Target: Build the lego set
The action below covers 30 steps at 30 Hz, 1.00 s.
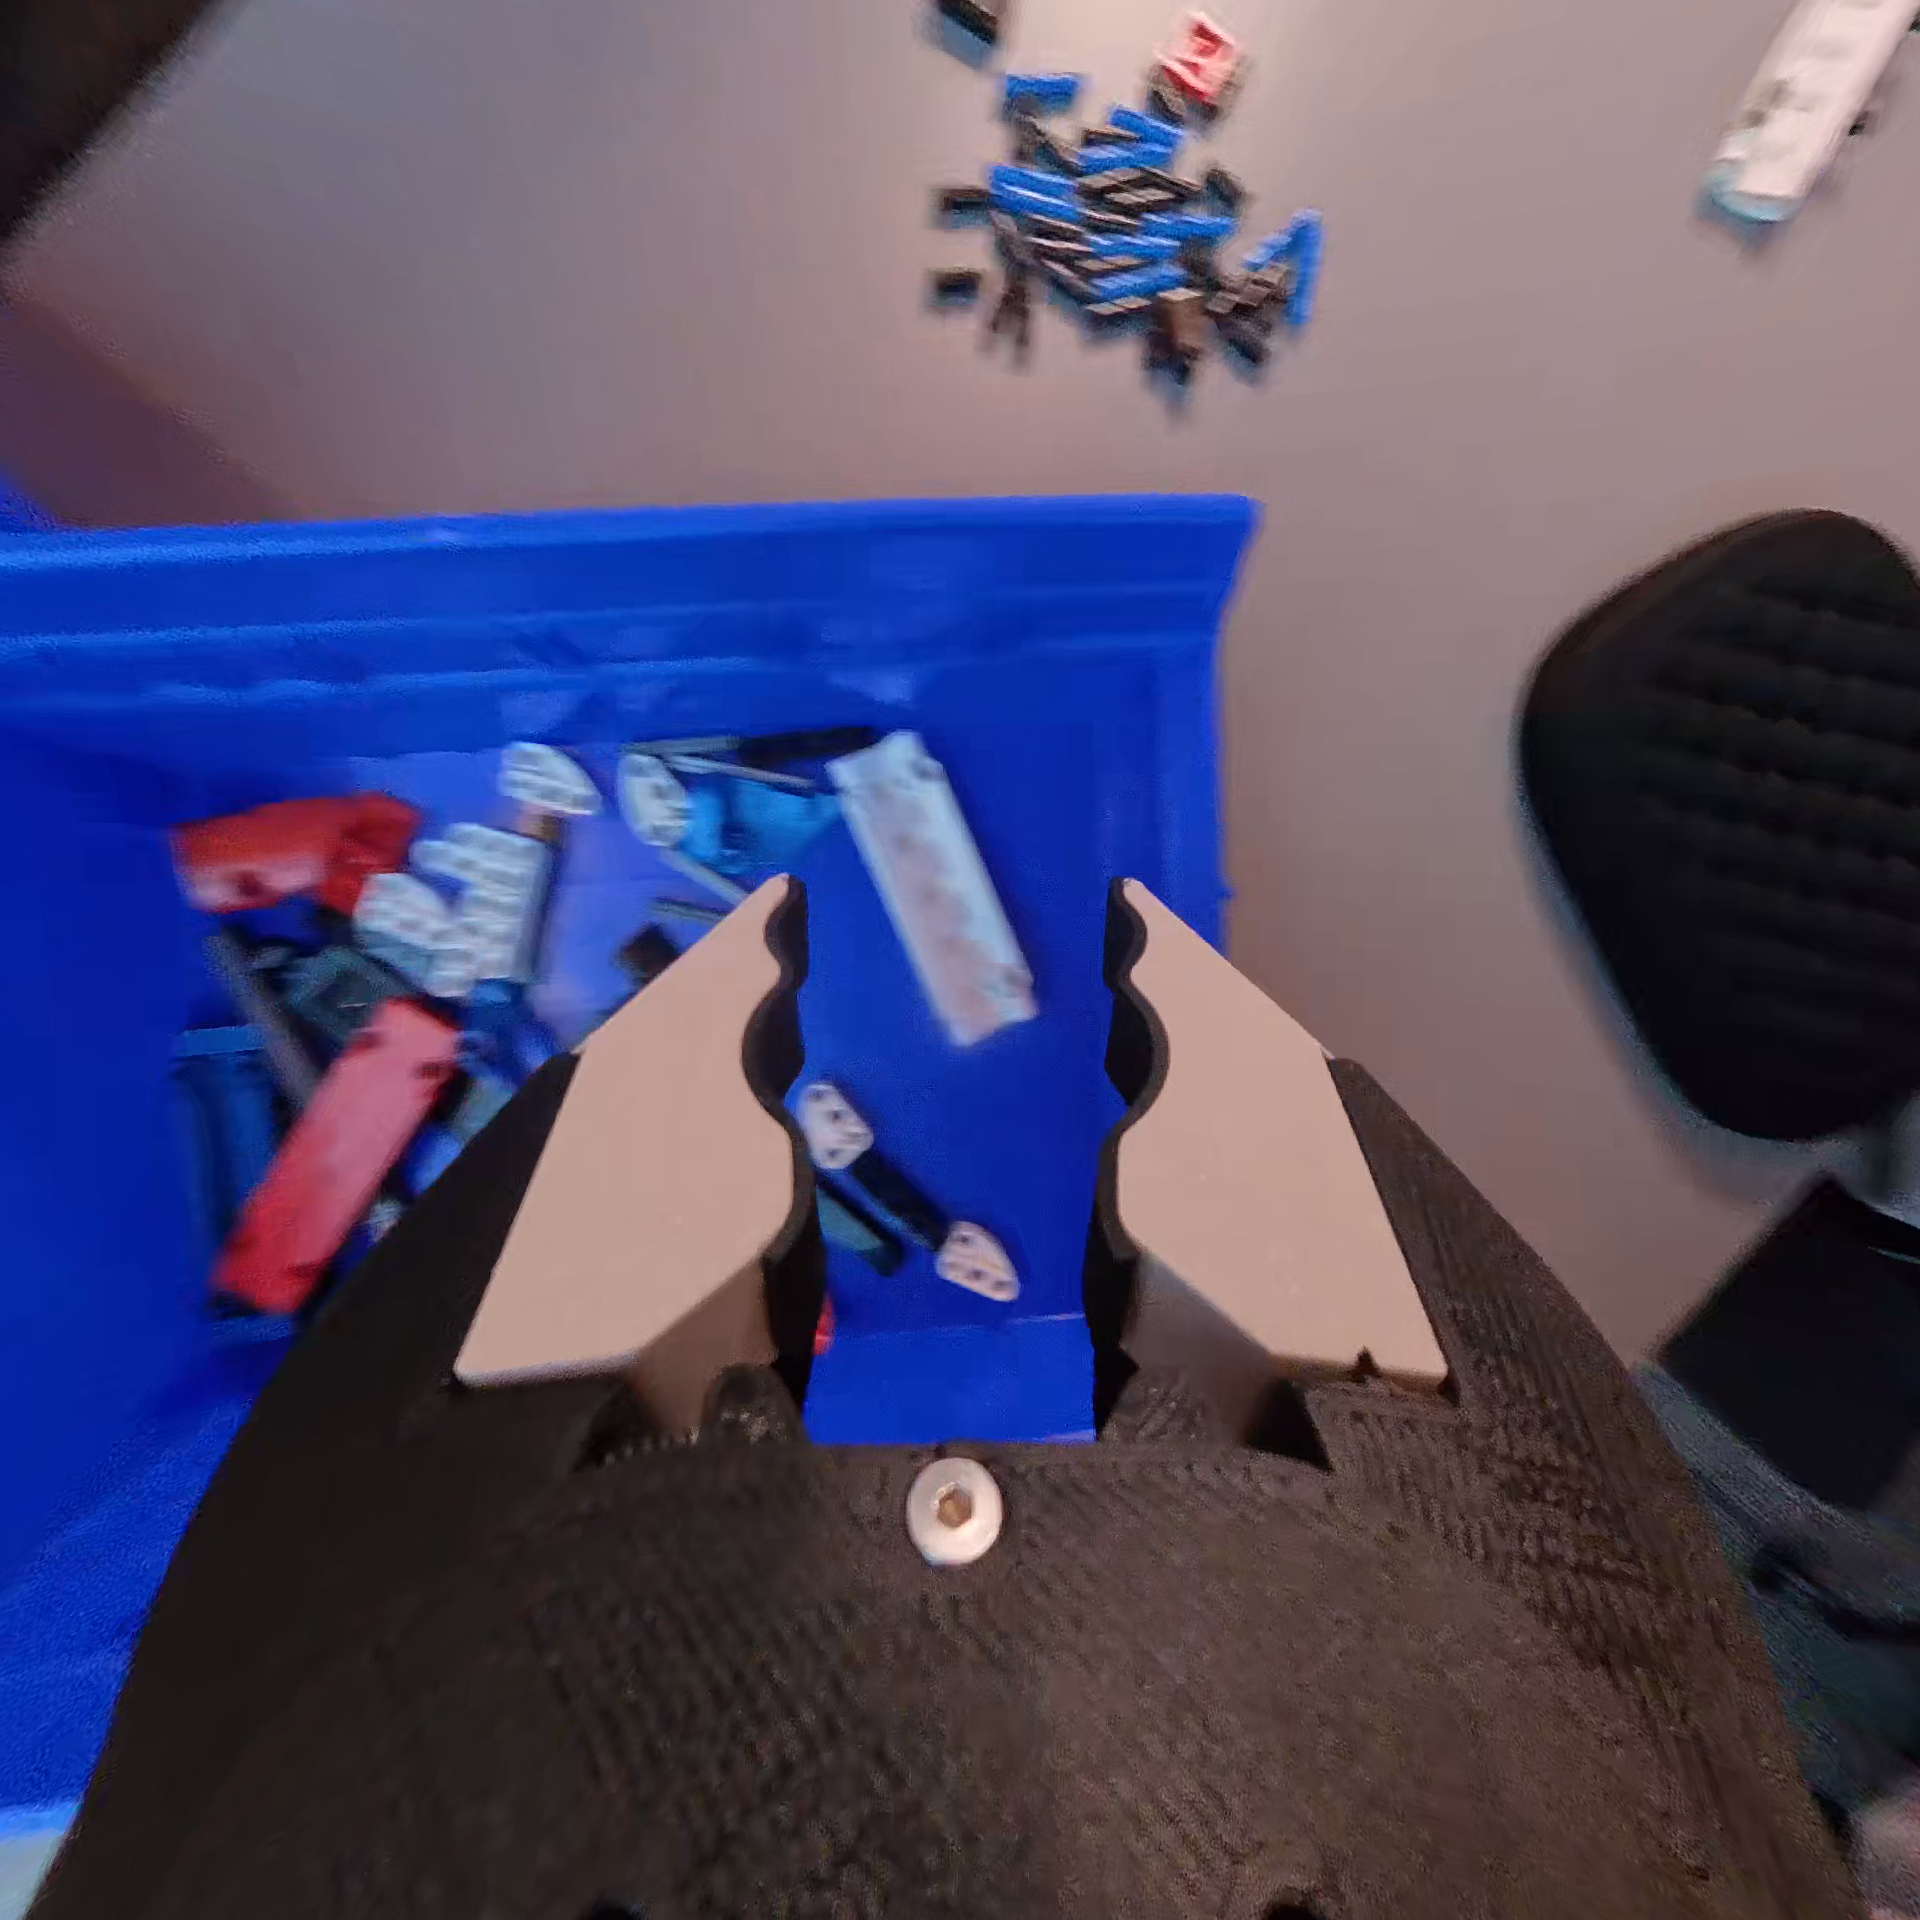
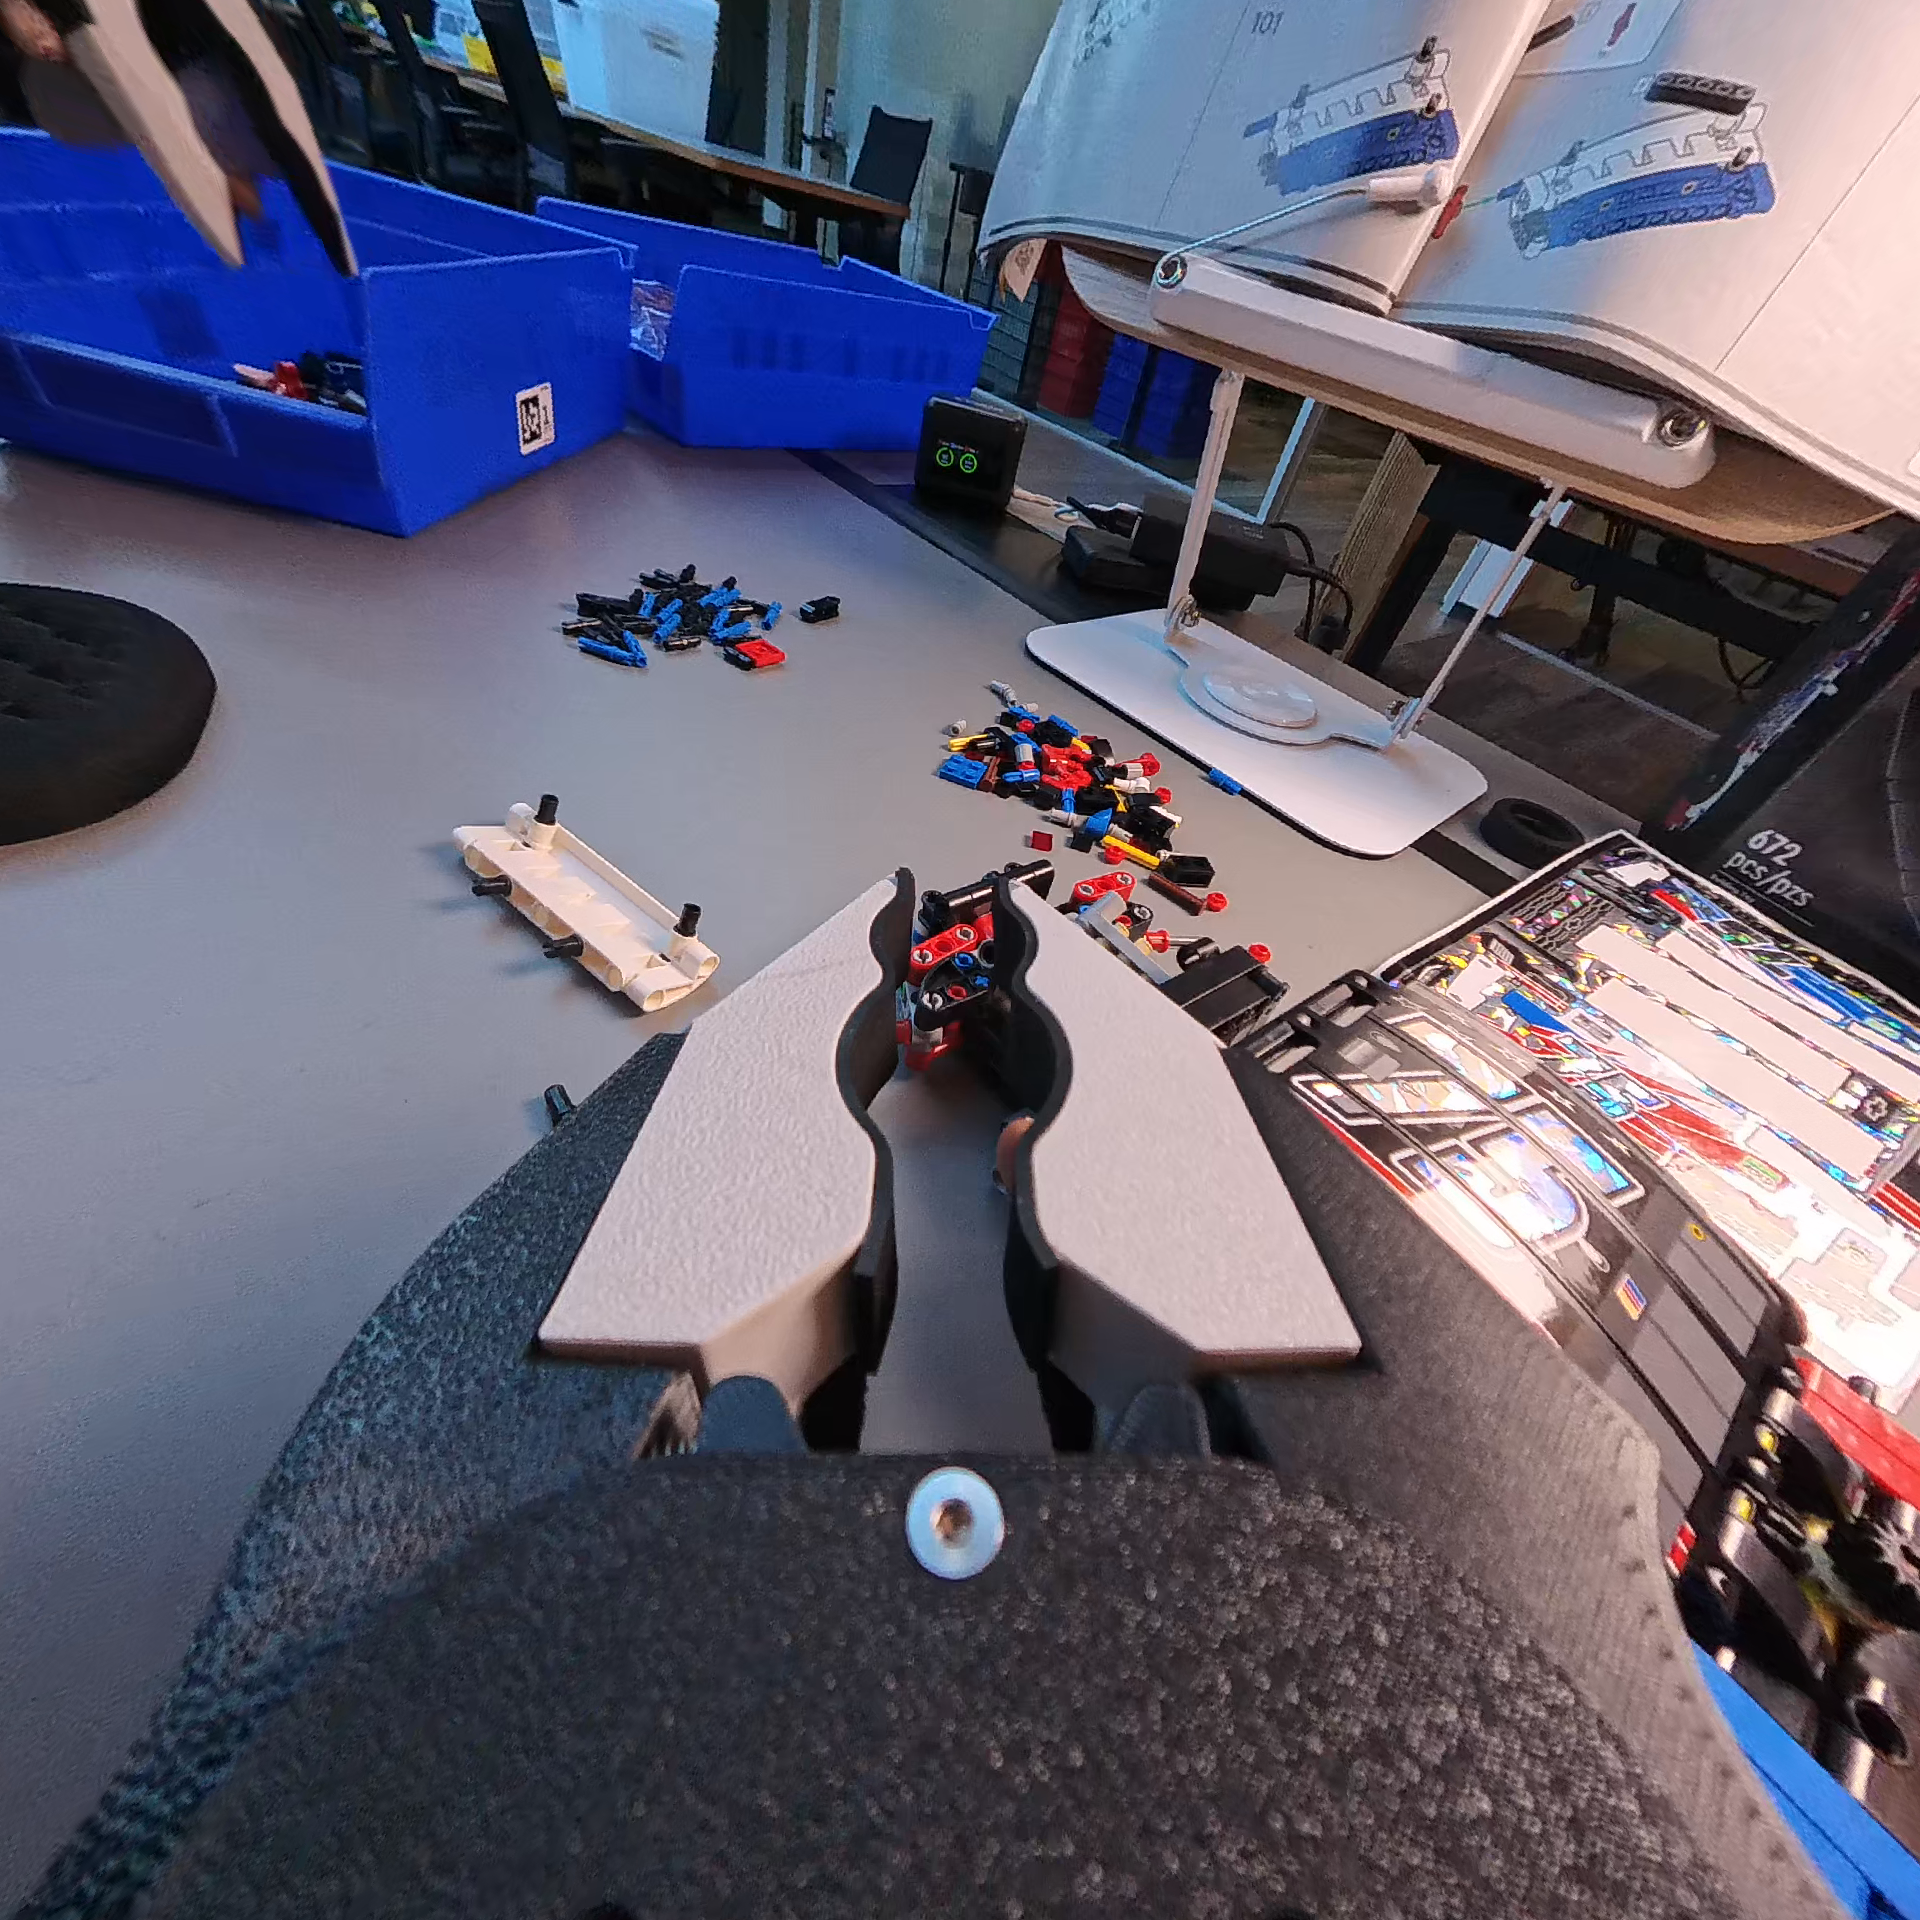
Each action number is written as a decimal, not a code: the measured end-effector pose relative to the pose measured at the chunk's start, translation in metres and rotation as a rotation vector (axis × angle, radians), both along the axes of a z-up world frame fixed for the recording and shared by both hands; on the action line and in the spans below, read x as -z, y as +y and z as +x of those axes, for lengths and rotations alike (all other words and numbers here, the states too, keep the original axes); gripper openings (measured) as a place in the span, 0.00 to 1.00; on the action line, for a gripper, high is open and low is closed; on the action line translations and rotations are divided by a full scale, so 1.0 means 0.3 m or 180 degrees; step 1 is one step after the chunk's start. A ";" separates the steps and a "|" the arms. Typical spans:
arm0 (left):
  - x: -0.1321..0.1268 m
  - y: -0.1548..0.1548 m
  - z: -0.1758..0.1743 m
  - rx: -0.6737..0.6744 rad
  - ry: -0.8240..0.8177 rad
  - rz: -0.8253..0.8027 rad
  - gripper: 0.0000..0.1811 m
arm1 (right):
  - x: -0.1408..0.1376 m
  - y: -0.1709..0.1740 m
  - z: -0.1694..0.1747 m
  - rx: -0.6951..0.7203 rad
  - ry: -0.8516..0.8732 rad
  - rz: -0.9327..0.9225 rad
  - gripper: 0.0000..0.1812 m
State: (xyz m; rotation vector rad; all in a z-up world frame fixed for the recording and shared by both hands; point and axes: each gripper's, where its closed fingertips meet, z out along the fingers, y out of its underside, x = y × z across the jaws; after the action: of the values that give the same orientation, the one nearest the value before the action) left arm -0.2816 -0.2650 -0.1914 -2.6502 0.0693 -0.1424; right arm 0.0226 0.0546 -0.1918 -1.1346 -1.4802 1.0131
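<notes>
Left wrist view looks down into a blue bin [image 1: 623,623] over which the left tongs [image 1: 956,904] hang with their two grey fingers well apart and nothing between them. The picture is blurred, but the bin holds loose lego parts: a long white beam [image 1: 935,883] lying just beyond the fingertips, a red beam [image 1: 332,1143] to the left, and small white pieces scattered about. Beyond the bin, on the grey desk [image 1: 520,312], lies a heap of blue and black pins [image 1: 1122,218], and a black round cushion [image 1: 1725,810] sits to the right. In the right wrist view the right tongs [image 2: 951,894] rest low over the desk, fingers only a narrow gap apart; a red and black lego assembly [image 2: 951,966] shows between the tips, but I cannot tell whether they grip it. To the left of them a white lego part with black pins [image 2: 582,909] lies flat on the desk, apart from everything else. Farther off is a mixed pile of small coloured pieces [image 2: 1081,779], and behind it a white stand [image 2: 1257,707] carrying the open instruction booklet [image 2: 1351,125]. A shiny sticker sheet [image 2: 1662,1060] lies at the right.
</notes>
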 end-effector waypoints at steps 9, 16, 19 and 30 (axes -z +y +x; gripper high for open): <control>0.233 -0.146 0.171 -0.0080 0.0567 -0.1007 0.11 | -0.005 -0.023 0.001 -0.0135 0.0012 -0.0024 0.07; -0.134 -0.089 0.328 0.0067 0.0003 -0.0233 0.13 | -0.018 -0.024 0.012 -0.0120 0.0060 0.0017 0.07; -0.099 -0.078 0.259 -0.0240 0.0183 -0.0266 0.13 | -0.022 -0.025 0.012 -0.0139 0.0069 -0.0007 0.07; 0.217 -0.080 0.270 -0.0303 0.0402 -0.0640 0.10 | -0.009 -0.027 0.012 -0.0152 0.0029 -0.0061 0.07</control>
State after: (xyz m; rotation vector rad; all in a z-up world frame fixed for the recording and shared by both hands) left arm -0.2005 -0.2891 -0.2565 -2.8545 -0.0314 0.0529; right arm 0.0263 0.0465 -0.1890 -1.1113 -1.4994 1.0659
